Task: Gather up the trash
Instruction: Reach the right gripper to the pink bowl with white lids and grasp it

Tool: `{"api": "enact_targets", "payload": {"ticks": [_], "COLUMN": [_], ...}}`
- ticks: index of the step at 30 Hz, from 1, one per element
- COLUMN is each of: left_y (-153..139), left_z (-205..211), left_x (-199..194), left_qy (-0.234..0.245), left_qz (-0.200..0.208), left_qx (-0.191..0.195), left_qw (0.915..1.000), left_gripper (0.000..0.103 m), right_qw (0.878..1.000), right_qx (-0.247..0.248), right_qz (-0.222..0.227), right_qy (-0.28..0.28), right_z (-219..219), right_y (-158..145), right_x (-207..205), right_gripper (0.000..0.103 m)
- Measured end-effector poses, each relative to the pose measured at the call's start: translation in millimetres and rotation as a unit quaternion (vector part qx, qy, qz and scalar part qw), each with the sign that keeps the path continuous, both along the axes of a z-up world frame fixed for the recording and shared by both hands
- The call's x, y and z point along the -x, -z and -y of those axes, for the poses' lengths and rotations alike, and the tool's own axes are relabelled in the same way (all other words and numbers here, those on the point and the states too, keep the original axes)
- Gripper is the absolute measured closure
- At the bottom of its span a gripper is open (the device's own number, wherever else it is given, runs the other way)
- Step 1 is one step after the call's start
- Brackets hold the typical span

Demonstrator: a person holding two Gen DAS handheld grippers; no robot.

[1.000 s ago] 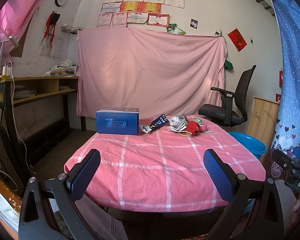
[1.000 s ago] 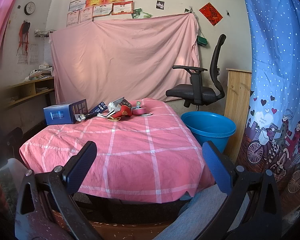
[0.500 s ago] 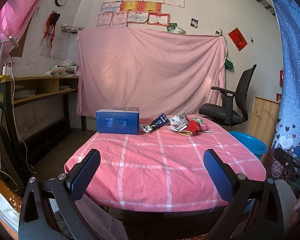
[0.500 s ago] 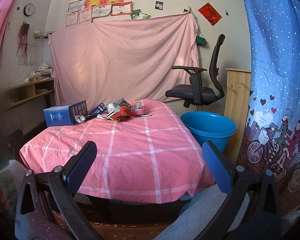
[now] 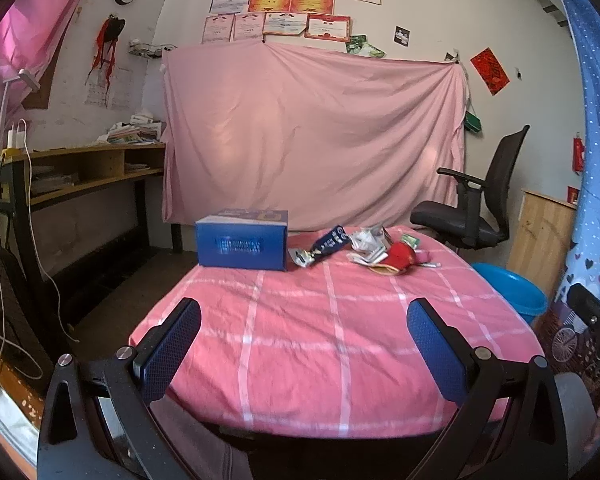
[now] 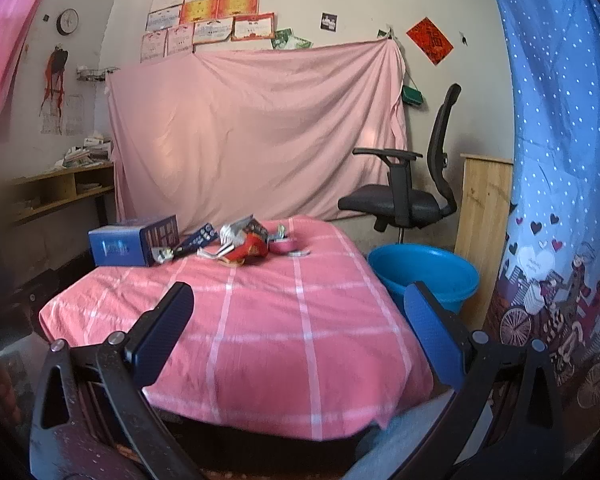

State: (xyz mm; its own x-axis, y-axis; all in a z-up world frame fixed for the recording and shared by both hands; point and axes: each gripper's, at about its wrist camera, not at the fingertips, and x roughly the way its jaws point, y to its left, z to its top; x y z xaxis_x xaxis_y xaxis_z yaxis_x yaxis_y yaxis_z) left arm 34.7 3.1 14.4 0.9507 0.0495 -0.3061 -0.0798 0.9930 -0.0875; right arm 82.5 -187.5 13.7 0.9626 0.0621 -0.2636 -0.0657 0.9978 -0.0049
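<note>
While both tools are held low at the near edge of a table draped in a pink checked cloth (image 5: 340, 340), the left gripper (image 5: 304, 344) is seen spread wide with nothing between its blue pads, and the right gripper (image 6: 300, 328) is likewise spread wide and empty. At the far end of the table, well apart from both tools, a heap of trash (image 5: 374, 246) is seen: crumpled silver wrappers, a red packet (image 5: 400, 256) and a dark blue pouch (image 5: 330, 242) leaning toward a blue cardboard box (image 5: 242, 242), which is set at the heap's left. From the right wrist view the same heap (image 6: 244, 242) is shown beside the box (image 6: 134, 246). A blue plastic tub (image 6: 424, 276) is placed on the floor just beside the table's right side, with a black office chair (image 6: 408, 196) behind it. The far wall is covered by a pink sheet (image 5: 312, 136), with certificates pinned above it.
</note>
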Motion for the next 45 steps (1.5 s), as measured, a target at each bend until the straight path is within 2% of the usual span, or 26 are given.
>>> {"api": "enact_targets", "payload": {"ticks": [13,29,39,45], "left_y": [-25,-15,10,26], "left_z": [5,8,7,14], "left_x": [-83,-180,-231,-260], "left_qy": [-0.018,-0.033,-0.034,-0.001], "left_qz": [0.027,0.042,0.036,-0.007], "left_qx": [-0.019,-0.033,-0.027,-0.031], "left_qw": [0.9993,0.998,0.9984,0.9995], "left_gripper": [0.002,0.002,0.002,0.002], "right_qw": [0.999,0.997,0.998,0.998], "right_qx": [-0.003,0.004,0.013,0.021], "right_qz": [0.051,0.075,0.043,-0.023], "right_qy": [-0.012,-0.029,-0.038,-0.055], "right_z": [6,10,17,14], "right_y": [-22,-16,7,19], "right_x": [-71,-166,-211,-243], "right_gripper": [0.0,0.0,0.0,0.0]}}
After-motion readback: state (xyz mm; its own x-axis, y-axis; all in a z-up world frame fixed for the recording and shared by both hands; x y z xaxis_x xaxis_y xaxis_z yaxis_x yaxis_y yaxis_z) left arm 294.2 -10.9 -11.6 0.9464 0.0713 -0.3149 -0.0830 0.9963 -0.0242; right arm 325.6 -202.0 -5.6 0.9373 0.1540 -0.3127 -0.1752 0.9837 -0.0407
